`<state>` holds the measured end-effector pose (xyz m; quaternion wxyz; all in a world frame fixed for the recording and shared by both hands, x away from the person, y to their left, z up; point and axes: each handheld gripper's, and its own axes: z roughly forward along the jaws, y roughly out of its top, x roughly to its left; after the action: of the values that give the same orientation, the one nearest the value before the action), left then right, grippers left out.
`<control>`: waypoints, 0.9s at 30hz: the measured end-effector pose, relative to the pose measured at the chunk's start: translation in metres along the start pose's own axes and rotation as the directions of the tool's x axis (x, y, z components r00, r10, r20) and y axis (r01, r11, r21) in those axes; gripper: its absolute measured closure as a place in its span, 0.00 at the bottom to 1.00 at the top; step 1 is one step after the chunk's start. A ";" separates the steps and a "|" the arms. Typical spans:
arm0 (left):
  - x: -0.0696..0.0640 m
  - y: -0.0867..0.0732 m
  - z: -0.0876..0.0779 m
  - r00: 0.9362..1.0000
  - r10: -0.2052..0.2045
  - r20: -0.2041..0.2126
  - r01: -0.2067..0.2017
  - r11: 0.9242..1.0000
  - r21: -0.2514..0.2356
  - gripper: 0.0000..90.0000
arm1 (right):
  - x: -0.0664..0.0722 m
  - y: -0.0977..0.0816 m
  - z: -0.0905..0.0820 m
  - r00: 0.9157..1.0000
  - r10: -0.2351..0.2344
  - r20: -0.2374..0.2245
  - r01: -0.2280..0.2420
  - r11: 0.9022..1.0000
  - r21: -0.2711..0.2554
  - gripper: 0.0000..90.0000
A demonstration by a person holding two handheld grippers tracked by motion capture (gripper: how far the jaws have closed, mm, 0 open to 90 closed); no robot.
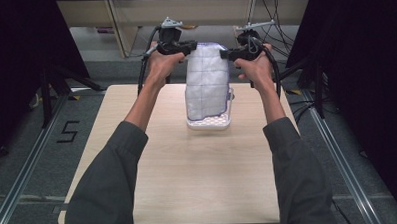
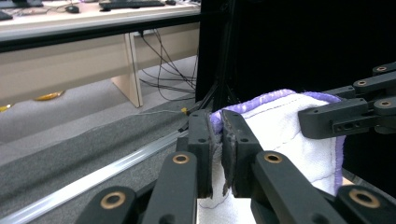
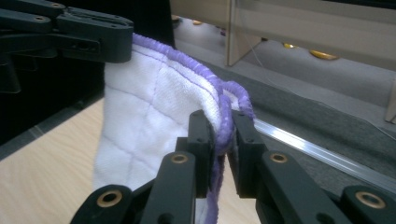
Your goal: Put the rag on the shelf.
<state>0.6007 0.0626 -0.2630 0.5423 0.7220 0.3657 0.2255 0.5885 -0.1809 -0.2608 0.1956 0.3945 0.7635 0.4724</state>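
white quilted cloth (image 1: 207, 81) with purple edging hangs over the far half of the wooden table (image 1: 188, 167). your left gripper (image 1: 190, 46) is clamped on its top left corner and your right gripper (image 1: 224, 54) on its top right corner. its lower end touches a white tray (image 1: 210, 123).

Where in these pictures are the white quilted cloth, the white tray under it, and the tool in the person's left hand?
White quilted cloth (image 1: 207, 79): high view, middle of its hanging face.
White tray (image 1: 210, 123): high view, near rim below the cloth.
Left tool (image 1: 194, 46): high view, jaw tips shut on the cloth's top corner.
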 end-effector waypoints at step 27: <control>0.021 -0.046 0.041 0.999 -0.027 -0.045 0.034 0.987 0.160 0.90 | -0.025 -0.030 0.060 0.992 0.051 0.114 -0.069 0.985 0.161 0.74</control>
<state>0.6302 0.0603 -0.3210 0.4780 0.7527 0.4051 0.2022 0.6313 -0.1735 -0.3177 0.1895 0.4576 0.7757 0.3911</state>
